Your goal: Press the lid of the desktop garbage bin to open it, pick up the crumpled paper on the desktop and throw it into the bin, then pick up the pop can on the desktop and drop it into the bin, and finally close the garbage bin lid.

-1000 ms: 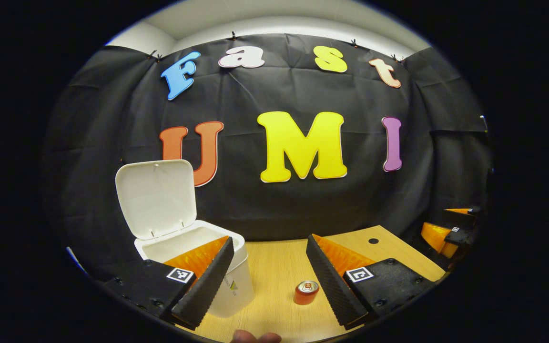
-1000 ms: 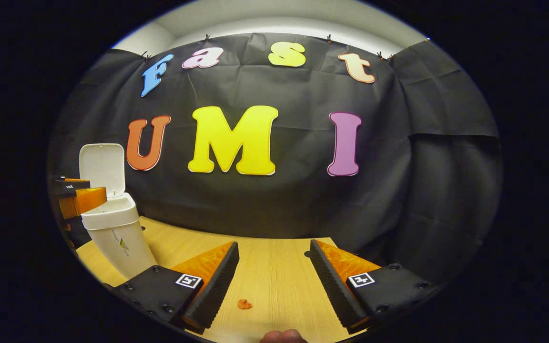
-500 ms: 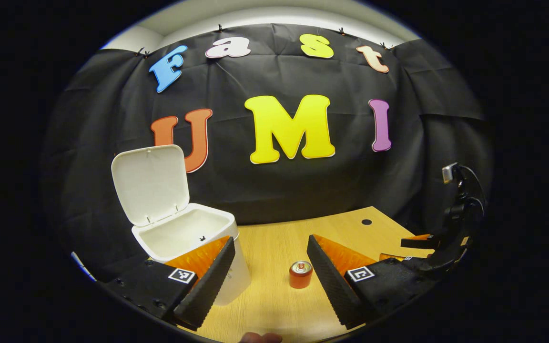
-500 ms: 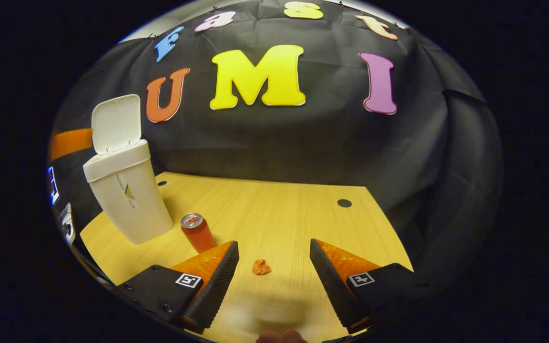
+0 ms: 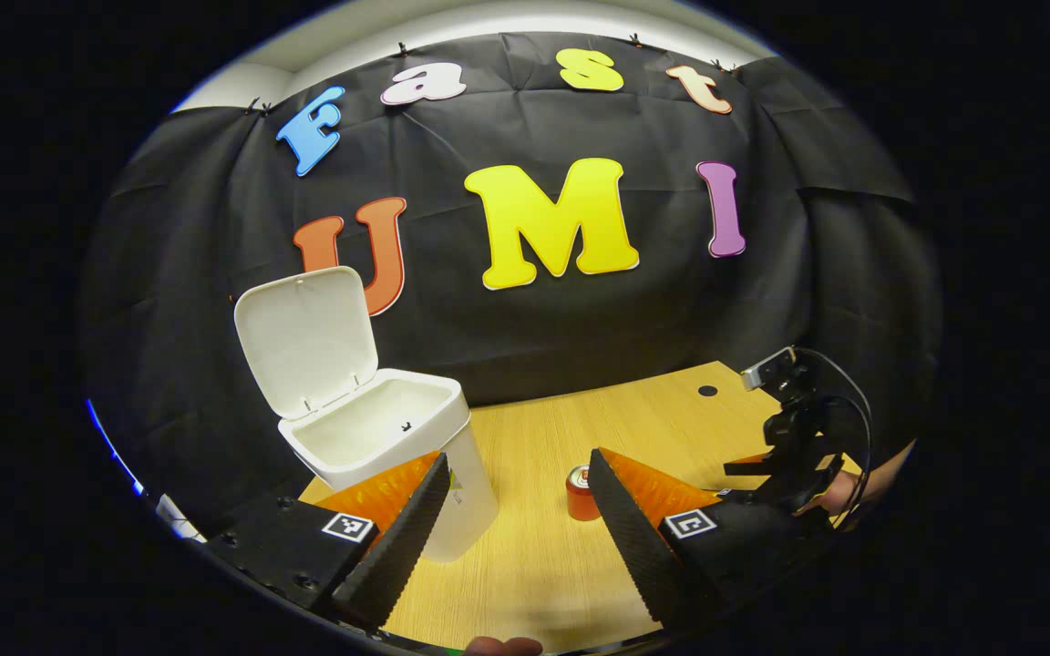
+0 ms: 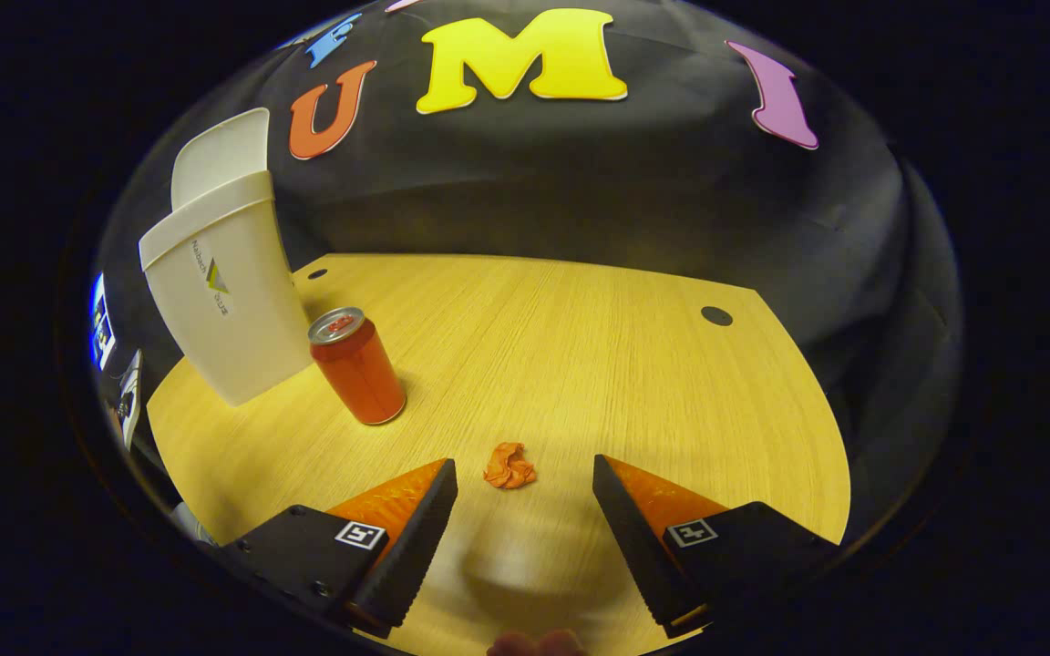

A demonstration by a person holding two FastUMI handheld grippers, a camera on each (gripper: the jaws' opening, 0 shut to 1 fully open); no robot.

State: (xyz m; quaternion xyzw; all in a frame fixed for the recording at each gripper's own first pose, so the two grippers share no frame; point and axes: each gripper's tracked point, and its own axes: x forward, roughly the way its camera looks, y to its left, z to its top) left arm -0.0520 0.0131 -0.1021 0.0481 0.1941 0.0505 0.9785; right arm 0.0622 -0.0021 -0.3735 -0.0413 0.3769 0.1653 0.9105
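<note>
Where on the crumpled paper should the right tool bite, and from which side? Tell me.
Grip the crumpled paper across its middle, coming straight down from above. It is a small, low, irregular wad lying flat on the table, already lined up with the open right tool, with free space on both sides; the pop can stands well clear.

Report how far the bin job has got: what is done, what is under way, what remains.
Done: the garbage bin stands with its lid up. In hand: the right tool, open, hangs low over the crumpled paper, not yet gripping it. Left: paper into the bin, then the pop can, upright on the desktop beside the bin, then closing the lid. The left tool is open too.
</note>
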